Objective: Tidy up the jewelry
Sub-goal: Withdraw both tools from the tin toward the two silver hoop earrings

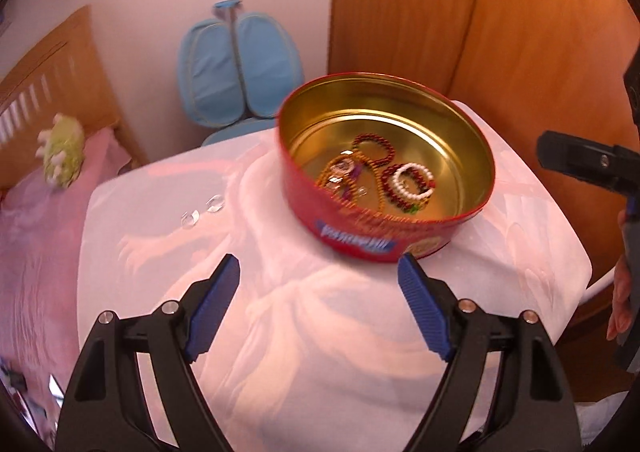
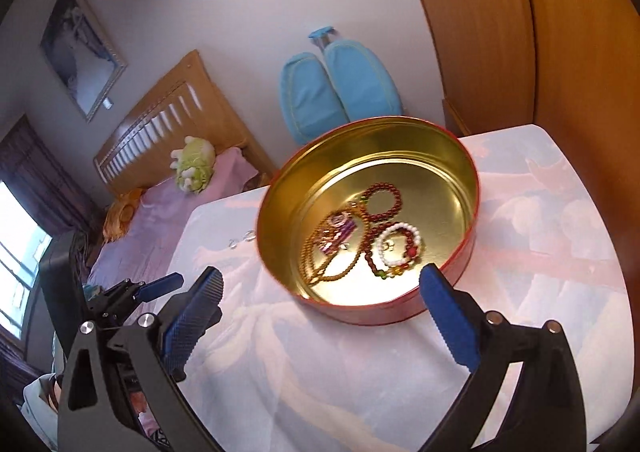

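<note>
A round red tin (image 1: 360, 238) with a gold inside stands on a cloth-covered table. In it lie a dark red bead bracelet (image 1: 374, 148), a white pearl bracelet (image 1: 412, 182) and a golden bead strand (image 1: 340, 178). Two small clear pieces (image 1: 204, 210) rest on the cloth left of the tin. My left gripper (image 1: 319, 266) hovers open in front of the tin, holding nothing. In the right wrist view the tin (image 2: 360, 312) sits just beyond my right gripper (image 2: 320, 278), whose jaws stand wide apart and empty. The clear pieces (image 2: 242, 240) show left of the tin.
The white patterned cloth (image 1: 280, 332) covers the table. A blue chair (image 1: 240, 64) stands behind it, a wooden wardrobe (image 1: 520, 32) to the right, and a bed with a green plush toy (image 1: 62, 150) to the left. A hand (image 1: 622, 292) shows at the right edge.
</note>
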The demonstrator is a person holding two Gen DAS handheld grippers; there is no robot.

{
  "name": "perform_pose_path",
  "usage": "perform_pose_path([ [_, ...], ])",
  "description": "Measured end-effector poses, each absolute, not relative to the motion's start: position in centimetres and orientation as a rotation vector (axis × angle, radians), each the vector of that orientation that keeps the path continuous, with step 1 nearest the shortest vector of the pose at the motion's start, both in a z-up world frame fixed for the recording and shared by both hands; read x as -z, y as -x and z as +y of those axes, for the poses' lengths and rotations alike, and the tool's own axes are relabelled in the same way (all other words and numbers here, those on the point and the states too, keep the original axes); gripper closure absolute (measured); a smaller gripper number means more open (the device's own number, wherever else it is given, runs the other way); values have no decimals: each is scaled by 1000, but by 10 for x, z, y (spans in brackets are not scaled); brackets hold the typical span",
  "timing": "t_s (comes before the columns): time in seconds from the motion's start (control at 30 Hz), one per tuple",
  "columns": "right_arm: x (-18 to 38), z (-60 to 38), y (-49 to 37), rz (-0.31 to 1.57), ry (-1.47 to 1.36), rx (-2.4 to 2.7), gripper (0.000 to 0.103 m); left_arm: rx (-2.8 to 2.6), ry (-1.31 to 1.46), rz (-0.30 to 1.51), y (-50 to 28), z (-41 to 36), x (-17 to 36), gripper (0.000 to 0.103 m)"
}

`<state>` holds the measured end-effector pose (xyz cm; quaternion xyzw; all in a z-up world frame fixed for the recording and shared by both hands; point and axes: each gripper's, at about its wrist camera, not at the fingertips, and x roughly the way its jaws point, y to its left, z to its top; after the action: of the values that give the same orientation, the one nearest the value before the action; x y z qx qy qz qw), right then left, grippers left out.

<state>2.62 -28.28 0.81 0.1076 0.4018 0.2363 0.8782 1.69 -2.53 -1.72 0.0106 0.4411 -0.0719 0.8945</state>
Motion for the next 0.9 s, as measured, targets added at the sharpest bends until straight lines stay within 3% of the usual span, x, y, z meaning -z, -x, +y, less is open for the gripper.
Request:
perform_pose_path([
  [0.33,-6,-229,0,837,-222,-639,4,83,21,862,38,23,0,23],
  [0.9,20,-121,-35,950,-202,-603,4,113,116,1007,-28,130,50,23],
])
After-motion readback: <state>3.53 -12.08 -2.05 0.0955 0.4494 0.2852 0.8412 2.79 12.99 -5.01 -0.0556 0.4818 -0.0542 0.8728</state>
